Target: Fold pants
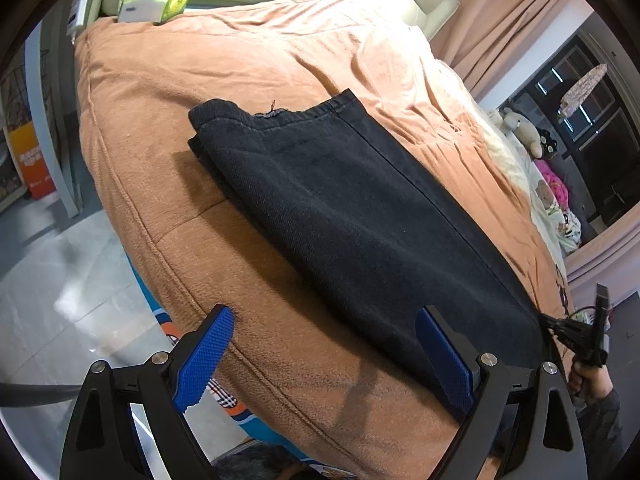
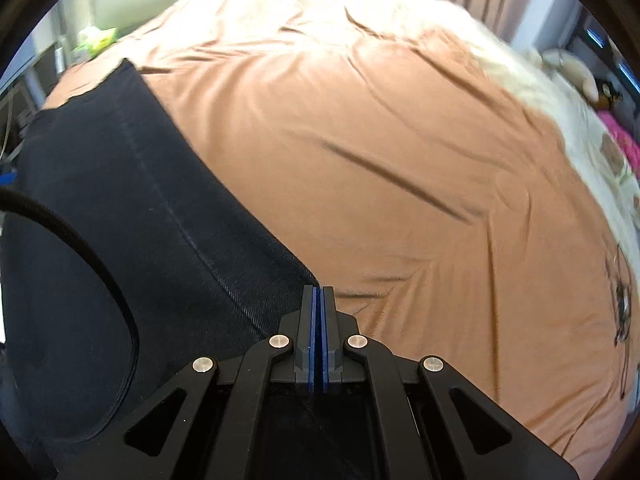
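Note:
Black pants (image 1: pixel 352 208) lie folded lengthwise on an orange bedspread (image 1: pixel 240 56), waistband at the far end. My left gripper (image 1: pixel 324 344) is open, its blue pads (image 1: pixel 204 356) spread above the near end of the pants and the bed edge, holding nothing. The right gripper shows at the far right of the left wrist view (image 1: pixel 592 332), at the pants' near right corner. In the right wrist view the pants (image 2: pixel 112 208) fill the left side. My right gripper (image 2: pixel 318 292) is shut at the pants' right edge; whether cloth is pinched between the pads I cannot tell.
A tissue pack (image 1: pixel 154 0) sits at the bed's far left corner. Plush toys (image 1: pixel 524 132) and a patterned sheet lie along the right side. Curtains (image 1: pixel 500 28) hang at the back right. Tiled floor (image 1: pixel 60 280) is left of the bed.

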`<state>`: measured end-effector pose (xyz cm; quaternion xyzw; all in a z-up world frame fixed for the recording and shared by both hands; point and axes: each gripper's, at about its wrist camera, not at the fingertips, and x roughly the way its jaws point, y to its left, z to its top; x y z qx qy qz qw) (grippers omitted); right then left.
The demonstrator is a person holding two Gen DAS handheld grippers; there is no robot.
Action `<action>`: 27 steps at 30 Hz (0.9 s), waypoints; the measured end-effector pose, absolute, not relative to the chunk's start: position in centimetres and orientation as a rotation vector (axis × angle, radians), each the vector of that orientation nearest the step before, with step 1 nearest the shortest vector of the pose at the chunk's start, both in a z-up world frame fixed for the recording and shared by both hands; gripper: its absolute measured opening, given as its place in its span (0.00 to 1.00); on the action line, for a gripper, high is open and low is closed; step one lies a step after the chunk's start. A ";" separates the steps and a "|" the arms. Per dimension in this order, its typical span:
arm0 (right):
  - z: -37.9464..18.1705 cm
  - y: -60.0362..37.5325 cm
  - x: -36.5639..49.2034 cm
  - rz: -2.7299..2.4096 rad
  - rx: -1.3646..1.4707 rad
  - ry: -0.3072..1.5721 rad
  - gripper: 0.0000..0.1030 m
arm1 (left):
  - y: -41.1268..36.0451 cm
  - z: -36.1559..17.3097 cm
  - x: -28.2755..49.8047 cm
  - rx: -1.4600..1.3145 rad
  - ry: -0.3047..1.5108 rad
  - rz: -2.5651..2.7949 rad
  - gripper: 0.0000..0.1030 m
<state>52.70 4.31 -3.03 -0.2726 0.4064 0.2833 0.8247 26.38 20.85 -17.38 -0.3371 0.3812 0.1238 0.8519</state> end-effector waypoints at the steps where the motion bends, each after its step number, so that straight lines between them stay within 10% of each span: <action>1: -3.5 4.4 53.1 0.603 -0.582 0.882 0.00 | 20.9 -17.4 26.4 -0.711 0.803 0.262 0.91; 22: 0.0 -2.2 47.1 0.583 -0.245 0.887 0.07 | 27.1 -17.7 28.0 -0.849 0.712 0.255 0.82; 25: 0.6 -2.7 45.5 0.588 -0.213 0.888 0.07 | 27.8 -17.8 28.4 -0.870 0.717 0.269 0.58; 27: 0.7 -2.7 44.3 0.593 -0.190 0.892 0.07 | 28.5 -17.9 29.0 -0.877 0.747 0.280 0.04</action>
